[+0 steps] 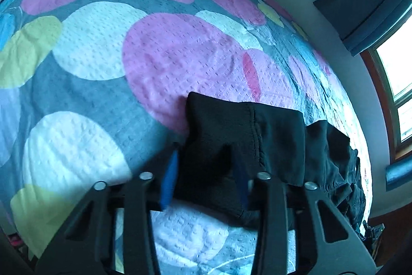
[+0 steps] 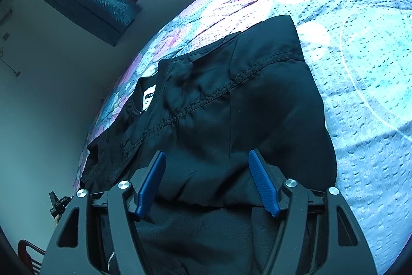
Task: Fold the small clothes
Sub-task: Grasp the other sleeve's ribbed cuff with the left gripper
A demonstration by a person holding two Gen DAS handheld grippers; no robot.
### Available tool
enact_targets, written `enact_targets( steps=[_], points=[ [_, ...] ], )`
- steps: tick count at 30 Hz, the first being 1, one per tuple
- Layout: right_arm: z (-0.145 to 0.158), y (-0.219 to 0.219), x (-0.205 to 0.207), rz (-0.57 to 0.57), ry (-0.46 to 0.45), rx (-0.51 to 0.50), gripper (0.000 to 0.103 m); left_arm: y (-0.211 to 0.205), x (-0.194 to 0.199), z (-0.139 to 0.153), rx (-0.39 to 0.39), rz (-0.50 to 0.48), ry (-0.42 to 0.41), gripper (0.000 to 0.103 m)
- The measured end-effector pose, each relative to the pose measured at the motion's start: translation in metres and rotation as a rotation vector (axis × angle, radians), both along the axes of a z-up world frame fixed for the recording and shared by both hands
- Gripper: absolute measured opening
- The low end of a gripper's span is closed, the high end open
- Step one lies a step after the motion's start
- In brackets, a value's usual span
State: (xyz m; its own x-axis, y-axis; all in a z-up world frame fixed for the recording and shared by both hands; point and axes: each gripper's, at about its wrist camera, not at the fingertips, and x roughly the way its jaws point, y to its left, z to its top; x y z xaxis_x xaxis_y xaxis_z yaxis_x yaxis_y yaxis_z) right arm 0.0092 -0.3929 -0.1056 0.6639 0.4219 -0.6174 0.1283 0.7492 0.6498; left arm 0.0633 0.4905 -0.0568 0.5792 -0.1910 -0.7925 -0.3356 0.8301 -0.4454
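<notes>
A wide stretch of the dotted bedspread (image 1: 103, 43) is left bare on the left. A fold of the black garment (image 1: 231, 125) is pinched by the left gripper (image 1: 206, 172). Further right, the right gripper (image 2: 207, 182) is held with fingers apart over the cloth near the bed's wall-side edge.

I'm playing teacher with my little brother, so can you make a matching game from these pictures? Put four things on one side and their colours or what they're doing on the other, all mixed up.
Things:
1. left claw
2. right claw
3. label in the collar
4. bedspread

Descriptions:
A. white
B. open, above the black jacket
C. closed on a piece of the black jacket
D. covered in big pink, white and yellow circles

Right pairs: 1-C, 2-B, 3-A, 4-D
</notes>
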Motion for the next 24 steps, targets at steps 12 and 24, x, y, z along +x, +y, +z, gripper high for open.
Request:
enact_targets(
  steps=[12, 24],
  points=[
    [0.001, 0.001, -0.003, -0.014, -0.012, 0.006, 0.067, -0.095, -0.004, 0.106, -0.033, -0.190, -0.251, 0.000],
    [-0.001, -0.004, -0.008, -0.018, -0.038, 0.050, 0.067, -0.161, 0.024, 0.092, 0.306, -0.206, -0.060, 0.056]
  ],
)
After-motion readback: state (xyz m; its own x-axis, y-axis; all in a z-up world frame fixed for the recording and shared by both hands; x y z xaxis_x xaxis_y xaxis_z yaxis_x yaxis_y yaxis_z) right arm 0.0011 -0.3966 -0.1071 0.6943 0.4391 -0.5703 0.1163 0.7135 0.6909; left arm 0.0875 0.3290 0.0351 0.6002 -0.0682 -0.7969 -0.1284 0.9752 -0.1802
